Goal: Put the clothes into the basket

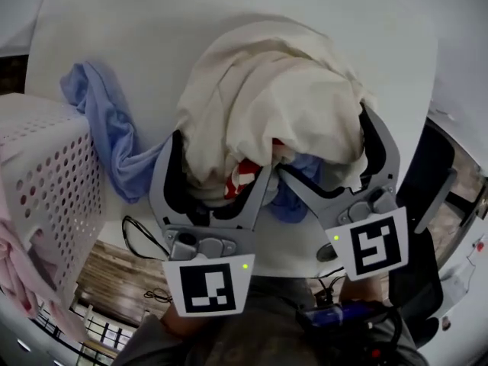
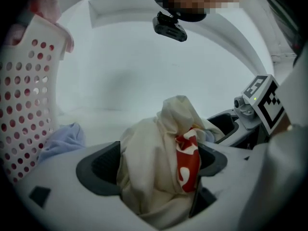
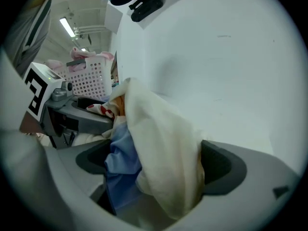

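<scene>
White round worktop, seen steeply from above. A white perforated basket stands at its left edge, with a pink garment draped over the rim. Just beside the basket, a light blue garment lies crumpled on the worktop, one end trailing toward the middle.

Middle of the worktop, in front of the person: a bunched cream garment, outside the basket and apart from it. A red-and-white patterned cloth is tucked under its near edge.

Left tongs are set into the left side of this heap. The jaws stand wide apart. In the left gripper view the cream garment fills the gap between them, with the patterned cloth lying against the right-hand pad. The cloth looks slack, not pinched.

Right tongs are at the right side of the heap, spread fully wide. The cream garment drapes between the jaws, with a blue fold beneath it. Whether that fold belongs to the light blue garment cannot be told.

The two tongs sit side by side, their inner jaws near each other.
</scene>
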A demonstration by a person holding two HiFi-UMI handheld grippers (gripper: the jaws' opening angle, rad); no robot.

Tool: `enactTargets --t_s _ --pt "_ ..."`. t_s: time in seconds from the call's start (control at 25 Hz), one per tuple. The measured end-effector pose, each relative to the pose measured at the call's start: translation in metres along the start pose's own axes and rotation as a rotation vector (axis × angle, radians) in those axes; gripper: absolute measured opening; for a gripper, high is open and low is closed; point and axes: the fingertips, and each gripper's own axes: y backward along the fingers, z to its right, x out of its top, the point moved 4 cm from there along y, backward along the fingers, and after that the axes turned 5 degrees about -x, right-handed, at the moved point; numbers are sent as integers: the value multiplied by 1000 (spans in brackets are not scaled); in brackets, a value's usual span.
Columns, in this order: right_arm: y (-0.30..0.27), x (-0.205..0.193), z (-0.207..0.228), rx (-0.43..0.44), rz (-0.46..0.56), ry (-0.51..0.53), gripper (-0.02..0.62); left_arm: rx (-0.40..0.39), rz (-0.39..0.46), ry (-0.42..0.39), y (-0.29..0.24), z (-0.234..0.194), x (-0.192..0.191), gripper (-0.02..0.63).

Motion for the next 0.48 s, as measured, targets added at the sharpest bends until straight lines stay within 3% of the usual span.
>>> enactTargets --t_s 0.2,0.36,0.48 --pt "-11 3 -9 79 -22 3 532 -1 -8 -67 -8 3 2 418" --pt "-15 12 -30 160 0 74 313 -26 6 -114 -13 8 7 224" --pt "-18 16 -40 173 14 111 202 -49 7 -138 -16 11 9 110"
